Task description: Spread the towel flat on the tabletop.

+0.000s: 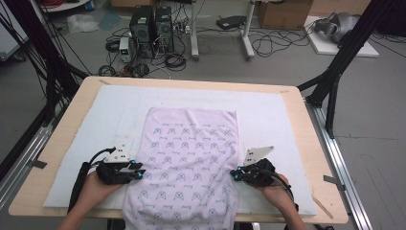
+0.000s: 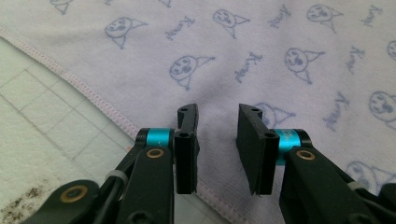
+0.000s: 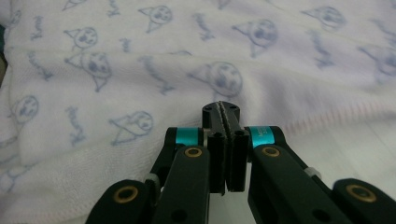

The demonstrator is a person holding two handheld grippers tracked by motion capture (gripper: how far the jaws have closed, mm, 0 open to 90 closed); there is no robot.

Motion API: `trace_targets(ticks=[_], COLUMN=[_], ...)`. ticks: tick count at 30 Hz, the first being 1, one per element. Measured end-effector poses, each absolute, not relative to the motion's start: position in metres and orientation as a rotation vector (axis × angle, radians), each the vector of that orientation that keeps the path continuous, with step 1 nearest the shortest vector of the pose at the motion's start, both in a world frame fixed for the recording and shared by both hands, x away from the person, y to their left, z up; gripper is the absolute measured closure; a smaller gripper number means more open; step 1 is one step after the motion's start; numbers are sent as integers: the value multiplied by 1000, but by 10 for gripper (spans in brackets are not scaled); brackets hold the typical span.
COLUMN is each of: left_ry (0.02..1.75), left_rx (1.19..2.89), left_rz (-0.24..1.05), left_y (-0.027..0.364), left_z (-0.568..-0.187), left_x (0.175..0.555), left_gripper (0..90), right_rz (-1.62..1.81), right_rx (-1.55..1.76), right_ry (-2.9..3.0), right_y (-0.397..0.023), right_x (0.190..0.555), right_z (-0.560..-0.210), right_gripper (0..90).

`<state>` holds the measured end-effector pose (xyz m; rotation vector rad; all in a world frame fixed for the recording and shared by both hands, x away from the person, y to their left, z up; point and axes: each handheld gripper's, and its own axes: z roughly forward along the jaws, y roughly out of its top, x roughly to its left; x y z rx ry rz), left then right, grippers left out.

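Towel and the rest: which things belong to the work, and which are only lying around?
Belong to the work:
towel
left claw
right claw
white mat

Only lying around:
computer towers
floor cables
cardboard box

A light wooden table [image 1: 306,139] with rounded corners carries the work, its bare wood showing as a border all round a white padded mat [image 1: 268,112] that covers most of its top. On the mat lies a pale lilac towel [image 1: 191,143] printed with small blue cartoon faces and lettering, spread flat with its far edge well short of the mat's far edge and its near end hanging over the table's near edge. In the left gripper view the mat shows a faint grid of squares beside the towel's stitched hem [image 2: 88,95].
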<state>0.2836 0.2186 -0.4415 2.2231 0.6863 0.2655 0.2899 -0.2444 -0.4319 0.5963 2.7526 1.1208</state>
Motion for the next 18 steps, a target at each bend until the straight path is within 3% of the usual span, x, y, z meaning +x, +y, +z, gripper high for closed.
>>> trace_targets(ticks=[4,12,15,18], left_ry=[686,689,689,671], left_rx=[2226,2245,2242,2247], left_rz=[265,287,295,299], left_y=[218,220,221,223], left_z=[-441,-440,-440,-440], left_x=[284,280,281,280], left_gripper=[682,610,662,816], right_rz=[1044,1163,1146,1188], right_rx=[620,556,543,570], right_ry=[2773,2754,2793,2786], right_y=[-258,-247,-240,-242], right_x=[286,272,270,267], right_z=[-433,-429,-440,-442], right_gripper=[895,745,733,767])
